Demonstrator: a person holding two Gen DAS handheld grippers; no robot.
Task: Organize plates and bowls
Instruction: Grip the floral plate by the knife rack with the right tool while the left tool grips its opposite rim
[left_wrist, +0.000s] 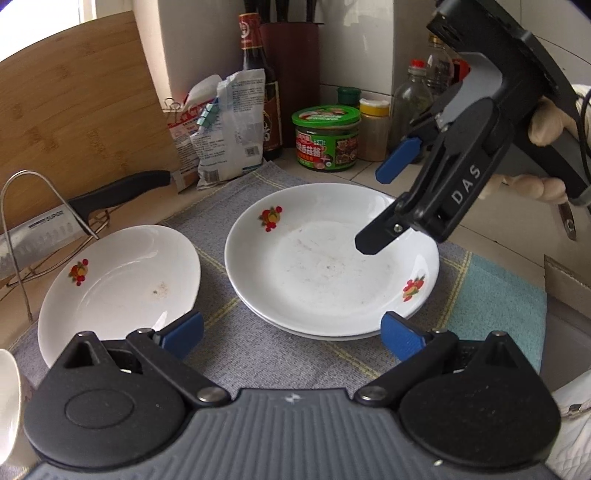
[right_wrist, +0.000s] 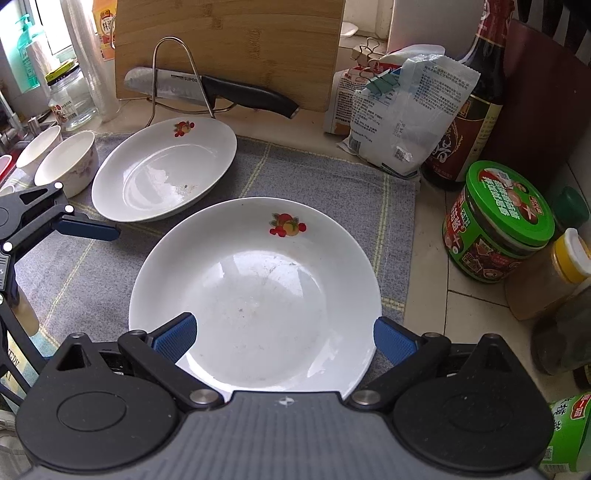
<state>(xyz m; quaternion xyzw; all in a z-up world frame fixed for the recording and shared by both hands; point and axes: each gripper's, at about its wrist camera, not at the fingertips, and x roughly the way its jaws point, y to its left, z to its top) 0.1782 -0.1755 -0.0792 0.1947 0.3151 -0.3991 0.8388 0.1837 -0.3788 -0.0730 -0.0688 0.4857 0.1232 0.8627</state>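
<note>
Two white plates with fruit prints are stacked (left_wrist: 325, 269) in the middle of a grey cloth (left_wrist: 258, 354). The top plate (right_wrist: 258, 280) fills the right wrist view. My right gripper (right_wrist: 283, 339) hangs open just over its near rim, one blue pad on each side and neither pressing on it. From the left wrist view the right gripper (left_wrist: 373, 209) hovers over the stack's far right side. My left gripper (left_wrist: 291, 336) is open and holds nothing, just short of the stack. A third plate (left_wrist: 118, 288) lies alone to the left. Two white bowls (right_wrist: 68, 162) stand beyond it.
A knife (right_wrist: 221, 90) rests on a wire rack in front of a bamboo cutting board (right_wrist: 229, 44). Clipped bags (right_wrist: 402, 110), a dark sauce bottle (right_wrist: 476, 110), a green-lidded jar (right_wrist: 498, 221) and spice jars crowd the right and back of the counter.
</note>
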